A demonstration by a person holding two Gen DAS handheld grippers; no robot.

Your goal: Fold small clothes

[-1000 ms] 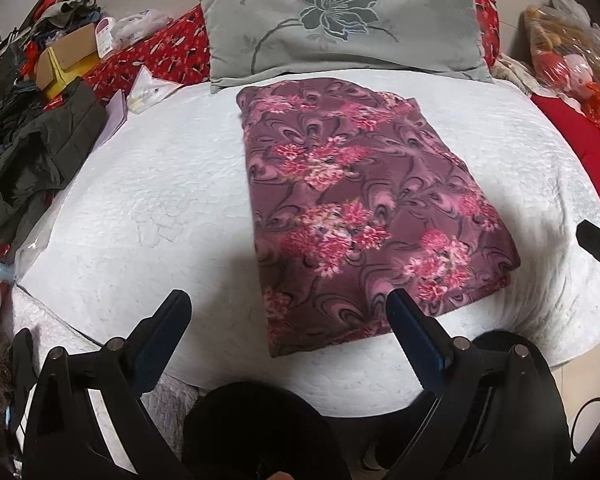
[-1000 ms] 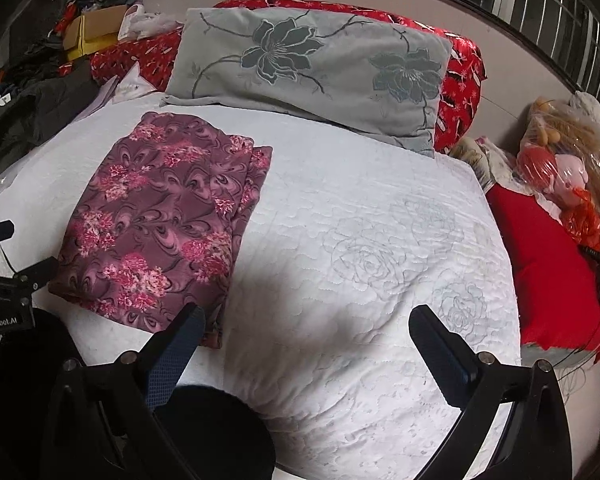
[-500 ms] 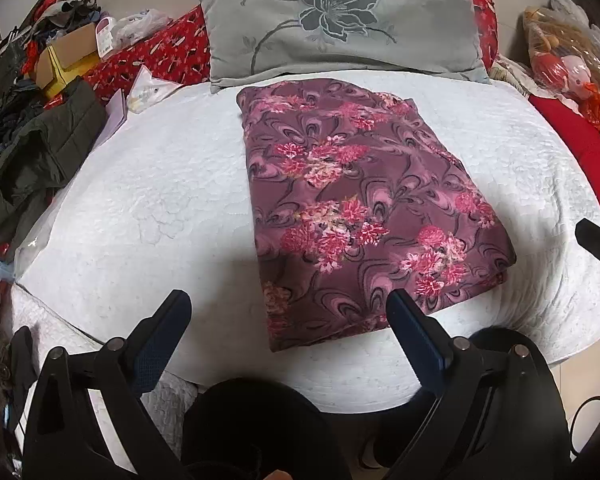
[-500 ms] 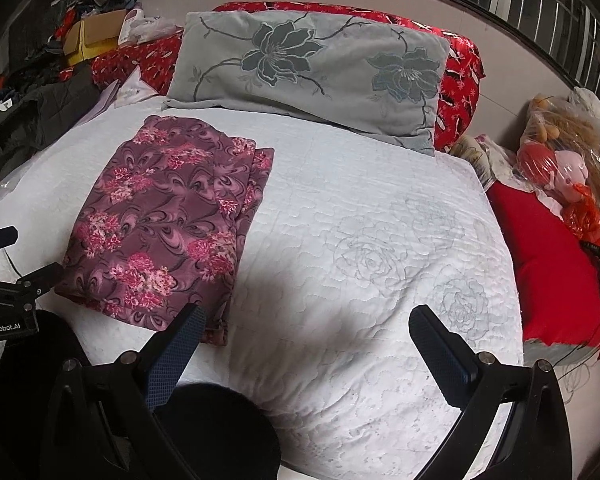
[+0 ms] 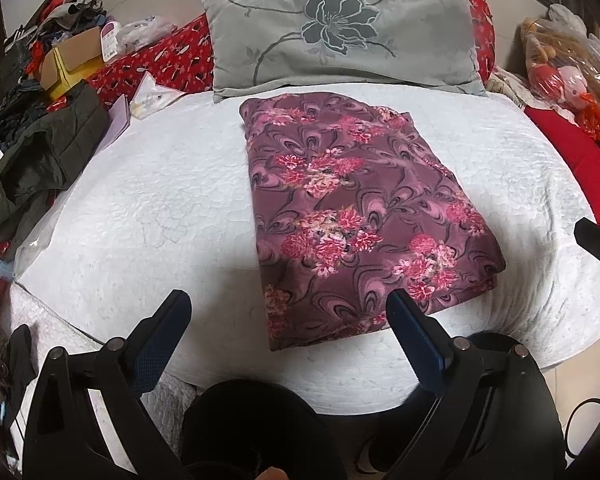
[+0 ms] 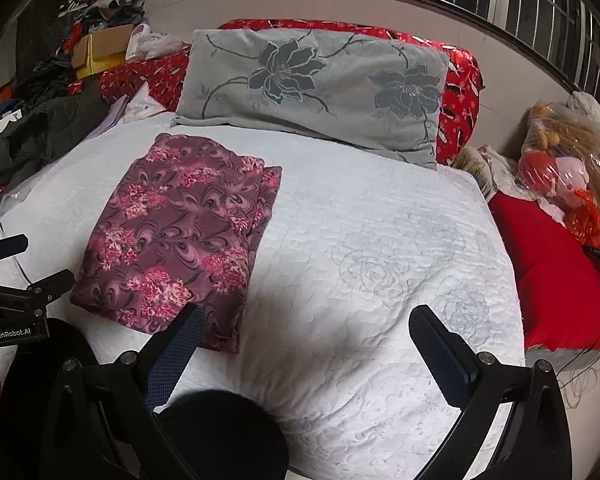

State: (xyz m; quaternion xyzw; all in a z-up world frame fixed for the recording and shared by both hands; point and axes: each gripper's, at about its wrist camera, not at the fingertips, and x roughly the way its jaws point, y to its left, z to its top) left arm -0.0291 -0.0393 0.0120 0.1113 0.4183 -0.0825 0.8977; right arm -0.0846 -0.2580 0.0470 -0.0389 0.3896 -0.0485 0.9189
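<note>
A folded maroon garment with pink flowers [image 5: 352, 216] lies flat on the white quilted bed [image 5: 160, 216]; in the right wrist view the garment [image 6: 180, 236] sits at the left. My left gripper [image 5: 288, 316] is open and empty, hovering over the bed's near edge just short of the garment's near end. My right gripper [image 6: 308, 328] is open and empty, over the bare quilt to the right of the garment, its left finger near the garment's near corner. The left gripper shows at the left edge of the right wrist view [image 6: 8, 280].
A grey flowered pillow [image 5: 340, 44] lies at the head of the bed against a red cover [image 6: 460, 84]. A dark jacket [image 5: 40, 160], boxes and clutter lie at the left. A red cushion [image 6: 552, 272] and bagged dolls [image 6: 564, 168] lie at the right.
Both grippers have drawn back and risen slightly from the bed; the garment sits a little farther away in both views. The garment itself has not moved.
</note>
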